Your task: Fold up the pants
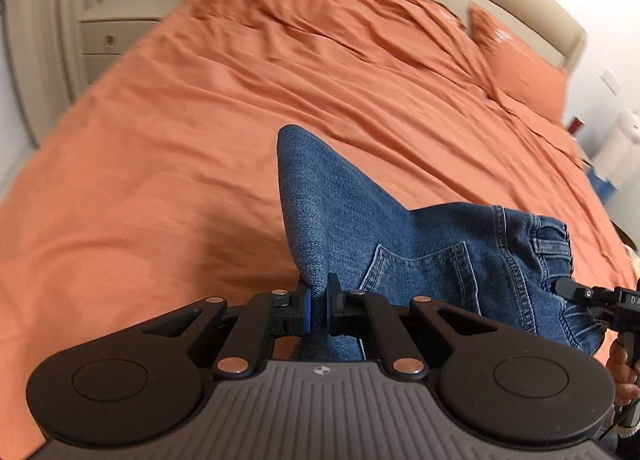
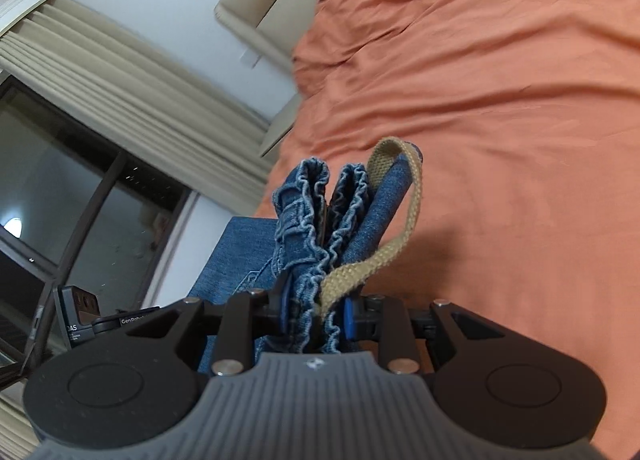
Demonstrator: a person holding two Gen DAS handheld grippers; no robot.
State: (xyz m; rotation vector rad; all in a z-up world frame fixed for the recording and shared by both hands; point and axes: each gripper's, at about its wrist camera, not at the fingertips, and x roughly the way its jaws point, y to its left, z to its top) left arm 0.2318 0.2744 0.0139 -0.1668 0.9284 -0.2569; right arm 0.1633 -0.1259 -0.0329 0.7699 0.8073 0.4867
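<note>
Both grippers clamped on blue denim pants (image 1: pixel 420 260) lifted over orange bed (image 1: pixel 200 120): left gripper (image 1: pixel 319 310) pinching a soft fold, right gripper (image 2: pixel 316 310) gripping bunched elastic waistband (limp, heavy, best held at seams).

Bed (image 1: pixel 200 140) carries rumpled orange sheet (image 1: pixel 320 72), pillow (image 1: pixel 520 64).

Your pants (image 1: pixel 420 260) run under the left gripper (image 1: pixel 318 306), lower part hidden. Right gripper (image 1: pixel 576 292) cut off at 3 o'clock. Nightstand (image 1: pixel 120 32) at 10 o'clock blurred.
</note>
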